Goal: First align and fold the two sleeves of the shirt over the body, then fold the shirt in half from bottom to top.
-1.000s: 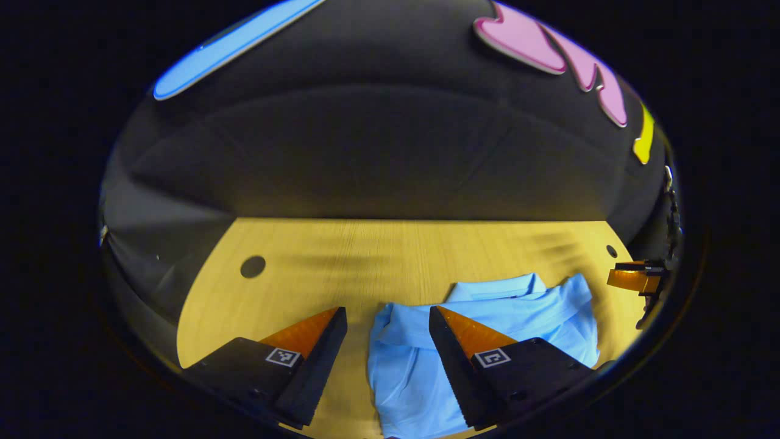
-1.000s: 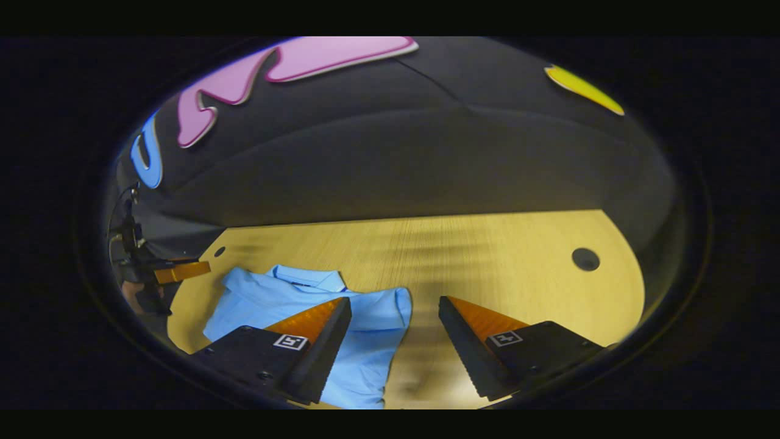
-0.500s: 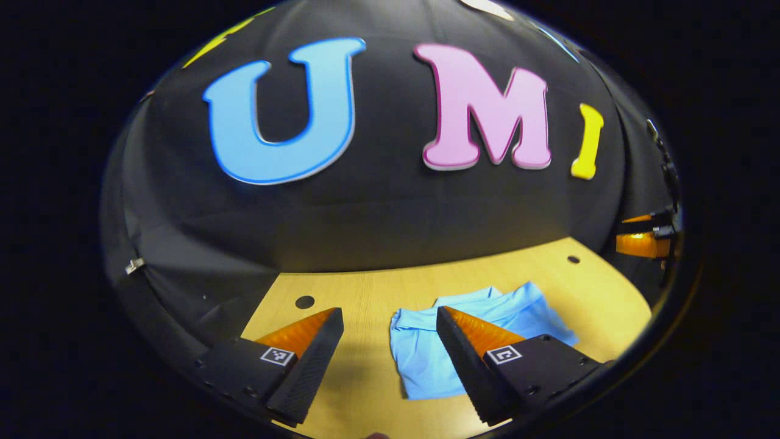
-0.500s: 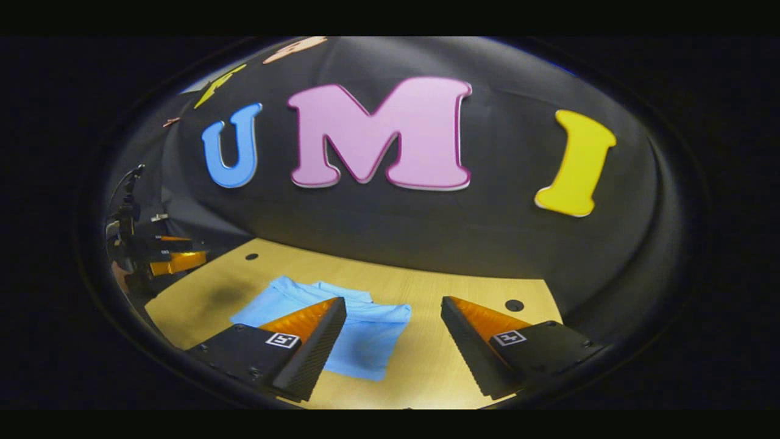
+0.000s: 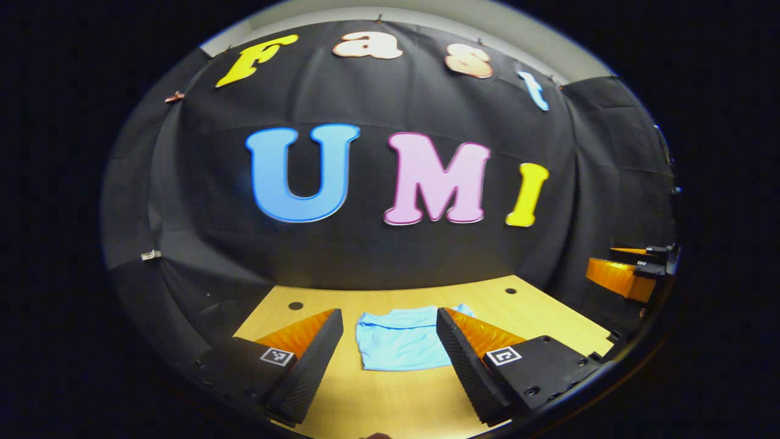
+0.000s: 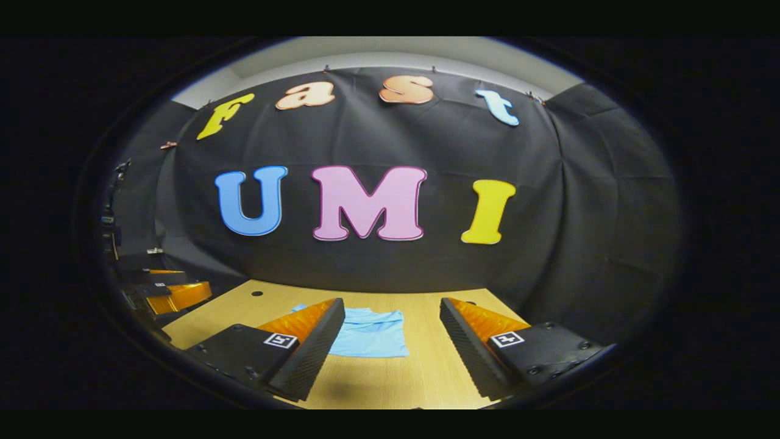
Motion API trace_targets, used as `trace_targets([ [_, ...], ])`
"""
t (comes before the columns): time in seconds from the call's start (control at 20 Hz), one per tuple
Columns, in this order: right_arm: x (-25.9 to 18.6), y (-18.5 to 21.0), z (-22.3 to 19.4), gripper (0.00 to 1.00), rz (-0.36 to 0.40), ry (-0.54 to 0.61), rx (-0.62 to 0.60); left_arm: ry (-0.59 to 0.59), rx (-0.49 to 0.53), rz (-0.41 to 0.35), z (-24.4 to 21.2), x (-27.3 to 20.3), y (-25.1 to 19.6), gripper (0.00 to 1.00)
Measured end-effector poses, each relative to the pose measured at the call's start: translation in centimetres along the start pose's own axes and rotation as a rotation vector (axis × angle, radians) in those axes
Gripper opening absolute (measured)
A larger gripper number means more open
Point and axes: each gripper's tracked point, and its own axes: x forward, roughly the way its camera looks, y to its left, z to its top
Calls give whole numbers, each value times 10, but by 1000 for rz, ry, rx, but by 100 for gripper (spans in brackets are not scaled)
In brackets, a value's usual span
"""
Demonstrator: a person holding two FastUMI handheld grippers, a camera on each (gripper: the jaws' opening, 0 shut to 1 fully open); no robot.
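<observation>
So both tools are backing off and the shirt is looking done.

Compared with a second ago, the left tool [image 5: 390, 344] and right tool [image 6: 390, 335] are pulling up and away, so the blue shirt [image 5: 399, 338] is sitting much farther off, lying as a compact folded rectangle in the middle of the counter [image 5: 567, 329]. Both tools are hanging wide open, gripping nothing. No sleeves are sticking out, so I'm guessing the bottom-to-top fold is finished and nothing's left to do.
</observation>
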Motion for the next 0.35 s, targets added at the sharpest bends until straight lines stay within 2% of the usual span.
trace_targets([
  [0.15,-35,3,22,97,-4,-28,-15,-55,7,-55,20,-35,-27,99],
  [0.35,-60,-5,50,96,-32,-95,11,-115,16,-76,43,-68,-42,98],
])
